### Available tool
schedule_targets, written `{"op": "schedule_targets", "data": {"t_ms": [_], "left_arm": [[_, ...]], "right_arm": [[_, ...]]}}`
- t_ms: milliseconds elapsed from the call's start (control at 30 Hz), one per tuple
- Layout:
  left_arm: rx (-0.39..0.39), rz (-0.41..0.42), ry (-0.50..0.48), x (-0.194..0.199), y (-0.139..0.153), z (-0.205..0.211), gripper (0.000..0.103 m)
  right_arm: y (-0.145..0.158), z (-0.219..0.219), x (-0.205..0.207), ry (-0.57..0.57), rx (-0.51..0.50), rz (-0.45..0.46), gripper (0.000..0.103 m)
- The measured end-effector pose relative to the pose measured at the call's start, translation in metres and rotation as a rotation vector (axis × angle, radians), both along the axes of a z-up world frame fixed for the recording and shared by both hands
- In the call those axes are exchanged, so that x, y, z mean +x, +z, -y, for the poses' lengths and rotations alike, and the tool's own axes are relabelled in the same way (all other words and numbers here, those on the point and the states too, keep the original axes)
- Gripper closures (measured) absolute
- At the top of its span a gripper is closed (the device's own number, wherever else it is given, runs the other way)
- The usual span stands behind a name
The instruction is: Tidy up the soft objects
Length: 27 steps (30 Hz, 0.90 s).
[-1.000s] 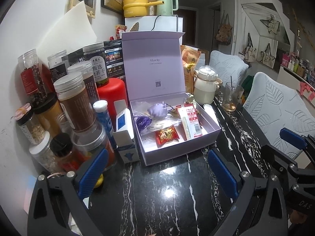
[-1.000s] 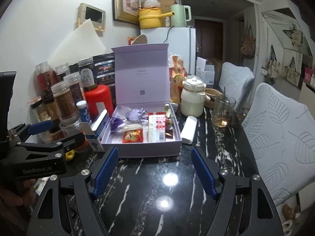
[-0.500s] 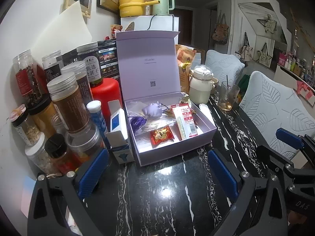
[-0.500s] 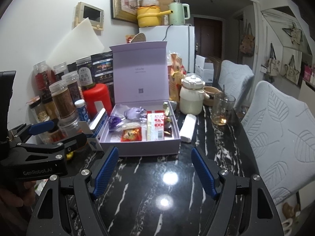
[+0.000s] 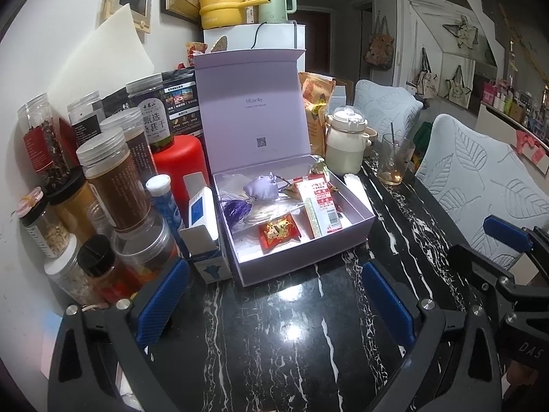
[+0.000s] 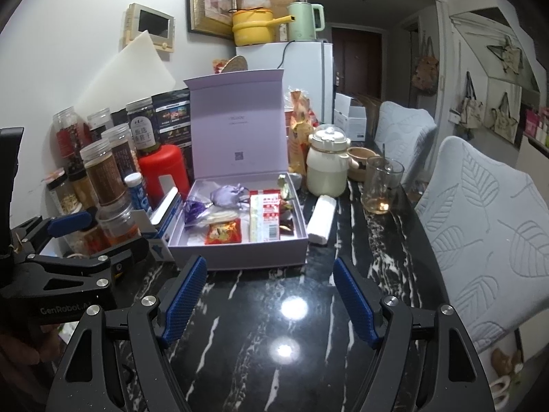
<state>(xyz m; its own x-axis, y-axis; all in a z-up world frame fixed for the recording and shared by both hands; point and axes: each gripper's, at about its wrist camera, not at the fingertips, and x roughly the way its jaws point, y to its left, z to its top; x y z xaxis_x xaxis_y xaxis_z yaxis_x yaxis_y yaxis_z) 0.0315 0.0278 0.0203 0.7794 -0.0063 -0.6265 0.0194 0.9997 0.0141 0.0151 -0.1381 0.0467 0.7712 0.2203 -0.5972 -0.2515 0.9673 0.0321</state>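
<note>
A lilac gift box (image 5: 308,257) (image 6: 240,254) stands with its lid upright on the black marble table (image 5: 274,343). Inside lie a small lilac pouch (image 5: 261,187) (image 6: 228,195), a purple tassel (image 5: 235,210), a red snack packet (image 5: 278,232) (image 6: 223,231) and a red-and-white packet (image 5: 319,202) (image 6: 264,218). My left gripper (image 5: 274,292) hovers open before the box's front wall, nothing between its blue pads. My right gripper (image 6: 271,288) is likewise open and empty, just in front of the box. A white folded cloth (image 6: 320,219) rests right of the box.
Several jars and bottles (image 5: 106,185) crowd the left side by the wall, with a red canister (image 5: 178,161) and a small blue-and-white carton (image 5: 204,237). A cream pot (image 5: 345,146) and a glass (image 5: 394,163) stand at the back right. Padded chairs (image 6: 480,226) line the right edge.
The left wrist view has shifted a little: the box and jars sit slightly further left and lower in it. Both grippers stay open and empty.
</note>
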Motion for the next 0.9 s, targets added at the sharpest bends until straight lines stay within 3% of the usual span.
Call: {"op": "schedule_targets", "data": {"t_ms": [900], "left_arm": [[-0.001, -0.036, -0.028, 0.0041, -0.0059, 0.0066, 0.000]], "right_arm": [[-0.0030, 0.0058, 0.0056, -0.037, -0.007, -0.021, 0.026]]}}
